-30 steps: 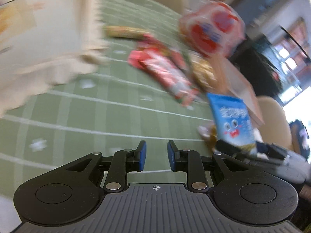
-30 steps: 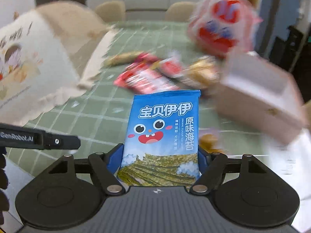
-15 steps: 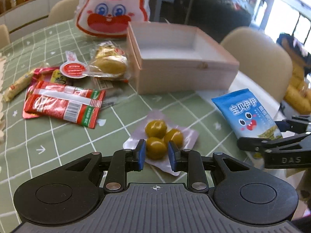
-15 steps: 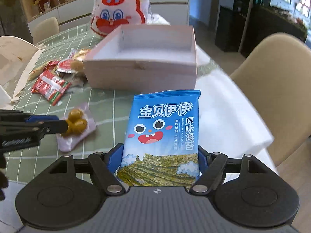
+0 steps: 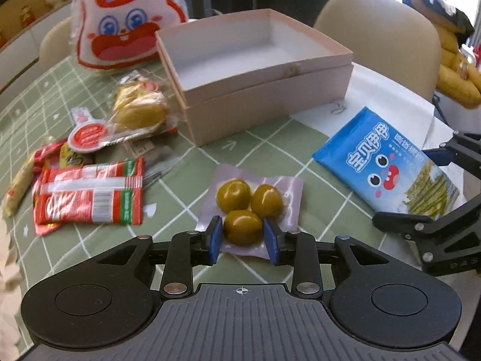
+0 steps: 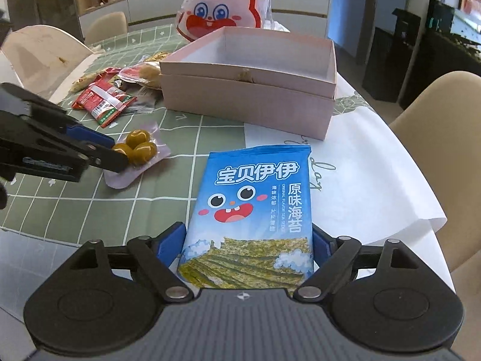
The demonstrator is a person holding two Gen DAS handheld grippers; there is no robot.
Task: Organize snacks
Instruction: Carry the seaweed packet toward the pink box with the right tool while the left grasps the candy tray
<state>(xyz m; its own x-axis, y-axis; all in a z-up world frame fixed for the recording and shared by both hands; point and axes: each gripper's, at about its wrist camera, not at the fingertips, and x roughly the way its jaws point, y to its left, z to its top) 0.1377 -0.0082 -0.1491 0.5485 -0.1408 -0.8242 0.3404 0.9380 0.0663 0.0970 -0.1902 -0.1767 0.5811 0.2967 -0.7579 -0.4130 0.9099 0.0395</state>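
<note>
My right gripper (image 6: 249,243) is shut on a blue seaweed snack packet (image 6: 255,210) and holds it above the table's near edge; the packet also shows in the left wrist view (image 5: 387,165). My left gripper (image 5: 243,236) is open, its fingers either side of the nearest green olive in a clear vacuum pack of olives (image 5: 249,204); this pack also shows in the right wrist view (image 6: 136,147). An open, empty pink box (image 5: 255,69) stands beyond, also seen in the right wrist view (image 6: 249,90).
A red-and-white rabbit bag (image 5: 120,21) stands behind the box. A red sachet (image 5: 90,195), a bagged bun (image 5: 138,108) and other snacks lie left on the green checked tablecloth (image 5: 264,147). White paper (image 6: 360,165) covers the table's right end. Beige chairs (image 6: 445,150) surround it.
My left gripper swung from the table's left side to the olive pack, closed in on it, and its fingers opened wider. My right gripper kept the blue packet and turned toward the pink box.
</note>
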